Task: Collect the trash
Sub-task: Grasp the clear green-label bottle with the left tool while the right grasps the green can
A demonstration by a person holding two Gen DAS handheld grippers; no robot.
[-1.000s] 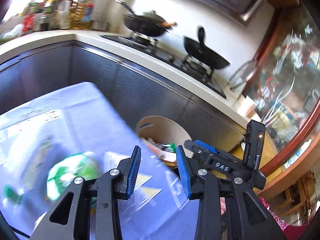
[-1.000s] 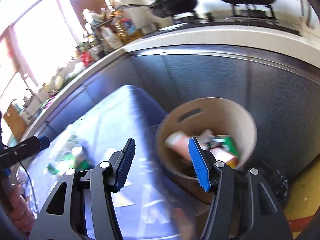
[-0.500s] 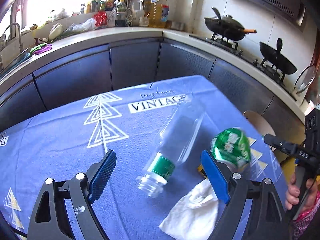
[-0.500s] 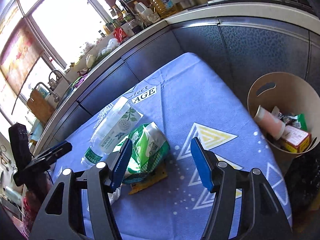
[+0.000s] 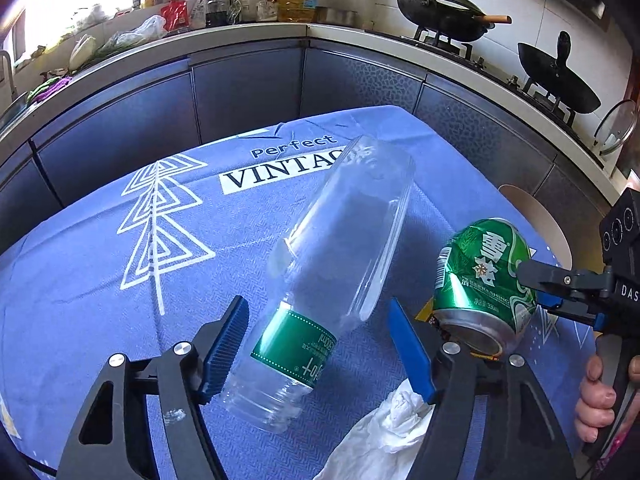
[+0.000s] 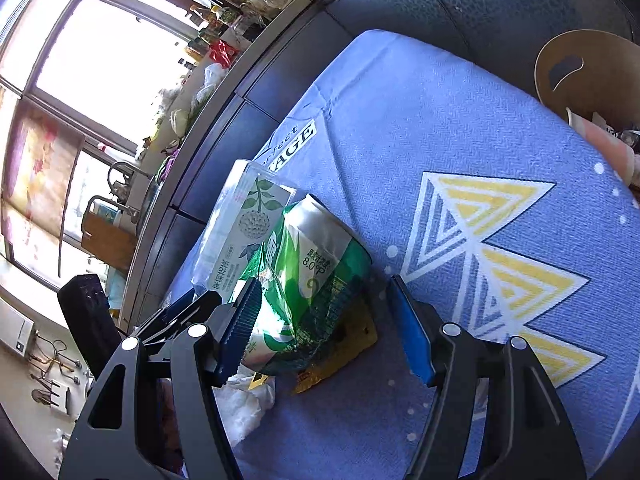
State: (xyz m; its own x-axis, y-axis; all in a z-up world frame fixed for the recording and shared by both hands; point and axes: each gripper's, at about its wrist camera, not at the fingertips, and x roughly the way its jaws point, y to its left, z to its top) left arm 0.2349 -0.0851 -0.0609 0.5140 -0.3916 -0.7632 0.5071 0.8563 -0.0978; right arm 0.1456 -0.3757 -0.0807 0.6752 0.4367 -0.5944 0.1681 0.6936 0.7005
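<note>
Leftward first, the left wrist view: the left claw (image 5: 320, 344) straddles a clear plastic bottle (image 5: 340, 264) lying on its side on the blue-clothed bench (image 5: 100, 280). Its jaws are closing, with the bottle's green-labelled neck end between them, and the blue pads (image 5: 224, 348) do not press on it. A dented green can (image 5: 484, 280) lies just right of the bottle, over a yellow wrapper (image 5: 426, 314). A crumpled white tissue (image 5: 384, 428) lies below the right pad. At the right edge, the right claw (image 5: 538, 290) reaches the can, held by a hand (image 5: 600, 396). A tan bin (image 5: 536, 216) stands beyond the bench edge.

Right wrist view: the right claw (image 6: 324, 328) stands open around the can (image 6: 308, 288); its left pad lies against the can's side and its right pad stands clear. The bottle (image 6: 240, 228) lies behind the can, the wrapper (image 6: 344, 352) beneath it, the tissue (image 6: 248, 404) below left. The bin (image 6: 580, 64) shows at top right.
</note>
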